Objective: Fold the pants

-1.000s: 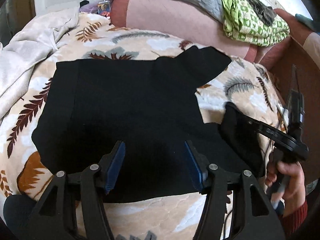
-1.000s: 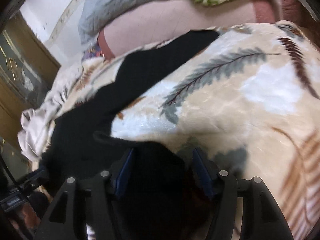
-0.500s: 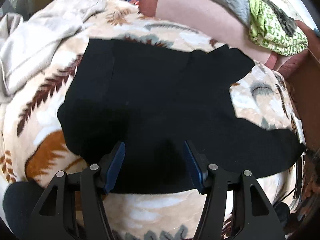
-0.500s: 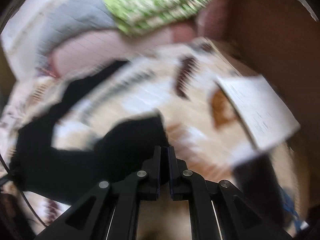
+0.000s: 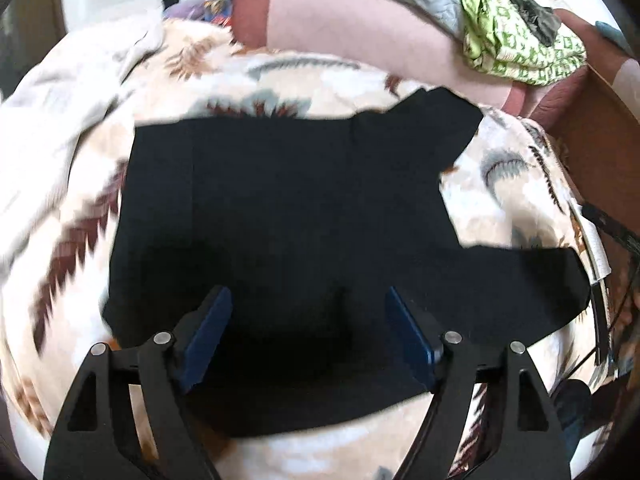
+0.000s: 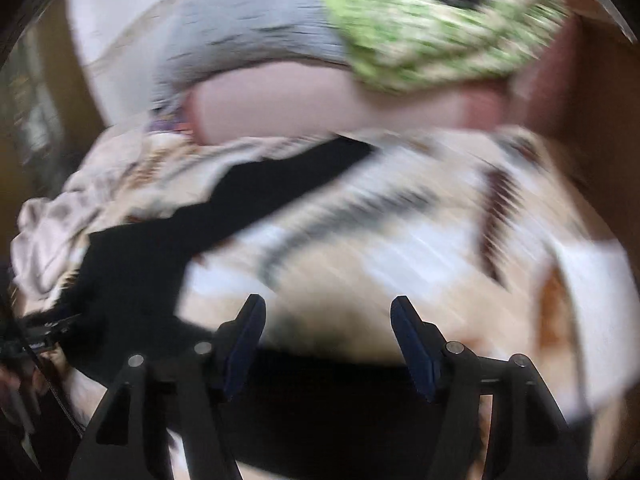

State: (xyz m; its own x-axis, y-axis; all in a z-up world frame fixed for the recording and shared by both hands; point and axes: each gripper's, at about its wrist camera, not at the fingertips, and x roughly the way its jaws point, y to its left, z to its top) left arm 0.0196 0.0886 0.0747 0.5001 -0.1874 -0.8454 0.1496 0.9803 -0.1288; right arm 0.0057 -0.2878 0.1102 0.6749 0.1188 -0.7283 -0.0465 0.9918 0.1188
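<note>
Black fabric pants (image 5: pixel 280 216) lie spread flat across the middle of the cream leaf-patterned fleece blanket (image 5: pixel 516 184) on the bed, one leg reaching toward the pink bolster pillow (image 5: pixel 360 28) at the far edge, the other running along the near edge to the right. Left gripper (image 5: pixel 308 332) hovers over the near part of the cloth, jaws just opened wider, nothing between them. Right gripper (image 6: pixel 328 340), blurred, jaws just opened, nothing pinched; black cloth sits below it. Judgement: next fold needs each gripper to pinch a leg hem cleanly, a single layer edge, then lift both evenly so the seams align without dragging the blanket.
</note>
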